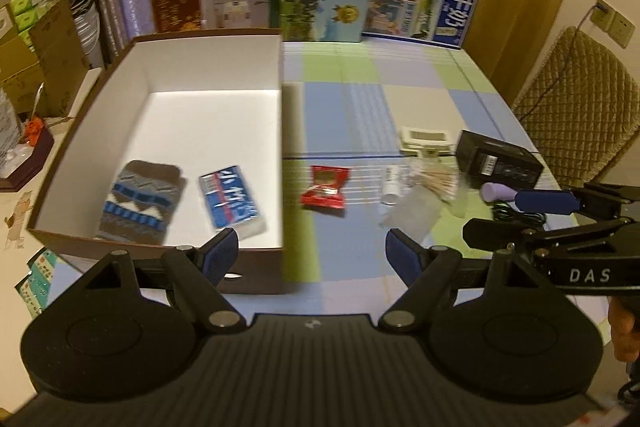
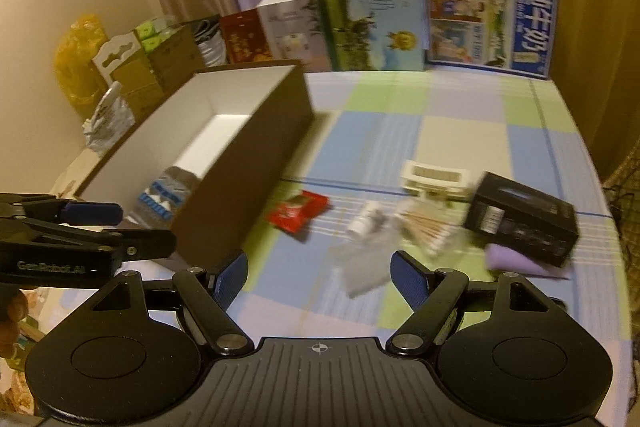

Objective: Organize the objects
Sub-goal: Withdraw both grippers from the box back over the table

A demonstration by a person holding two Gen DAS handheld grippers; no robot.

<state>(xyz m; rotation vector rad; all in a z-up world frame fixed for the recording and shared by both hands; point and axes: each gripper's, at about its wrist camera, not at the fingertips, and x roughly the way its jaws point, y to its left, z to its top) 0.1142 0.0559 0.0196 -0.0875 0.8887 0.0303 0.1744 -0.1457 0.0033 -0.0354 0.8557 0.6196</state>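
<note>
a: status of both grippers?
b: i read left gripper (image 1: 312,247) and right gripper (image 2: 320,277) fingers spread wide, nothing held.
a: item locations?
b: sock (image 1: 140,205) and blue packet (image 1: 232,201) lie in the box (image 1: 200,67); red packet (image 1: 325,187) and black box (image 1: 498,159) lie on the tabletop (image 1: 360,99).
</note>
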